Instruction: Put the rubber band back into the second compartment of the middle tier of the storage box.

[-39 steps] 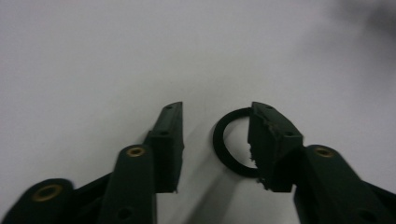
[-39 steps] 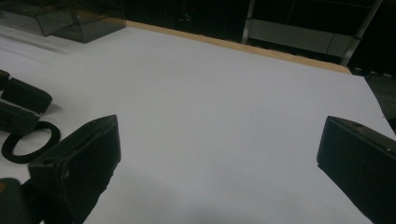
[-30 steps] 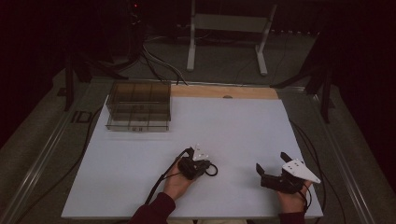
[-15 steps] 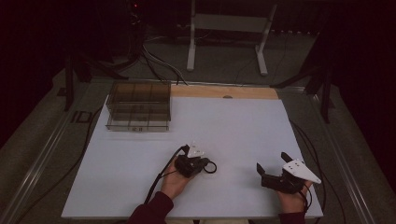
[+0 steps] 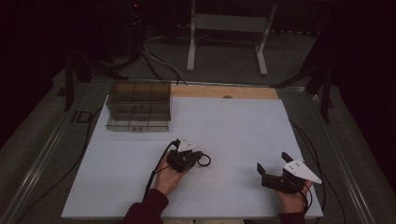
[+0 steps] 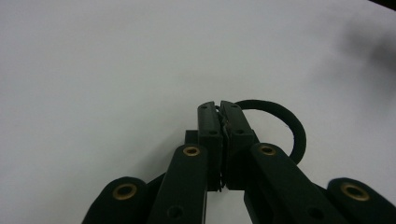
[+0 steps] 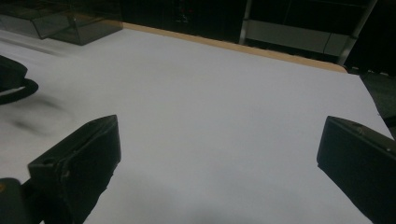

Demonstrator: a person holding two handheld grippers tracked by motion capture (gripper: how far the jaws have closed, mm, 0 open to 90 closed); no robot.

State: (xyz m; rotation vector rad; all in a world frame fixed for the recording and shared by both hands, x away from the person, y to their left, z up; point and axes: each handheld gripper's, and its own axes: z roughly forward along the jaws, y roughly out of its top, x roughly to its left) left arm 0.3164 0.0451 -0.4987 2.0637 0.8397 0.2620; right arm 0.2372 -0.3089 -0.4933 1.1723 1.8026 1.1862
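left claw (image 6: 219,108) clenched on one black ring (image 6: 286,122), a thin band pinched at its rim between the closed tips, most of the loop hanging free at 3 o'clock of the jaws in the left gripper view. seen from the high view as a small dark loop (image 5: 204,160) just off the claw (image 5: 198,156), a little above the white desk (image 5: 243,126) near its middle front. right claw (image 5: 273,164) released, jaws wide apart with nothing between, parked at 4 o'clock of the desk; same spread in the right gripper view (image 7: 219,154).

judged progress: pickup done, ring secured and off the surface; carrying and placing left, likely toward the clear compartment box (image 5: 138,106) at 10 o'clock, well apart from the ring. contents of the box too dim to tell.

count: one ring, one box, two claws, one desk, one wooden strip (image 5: 224,92) along the far edge at 12 o'clock.
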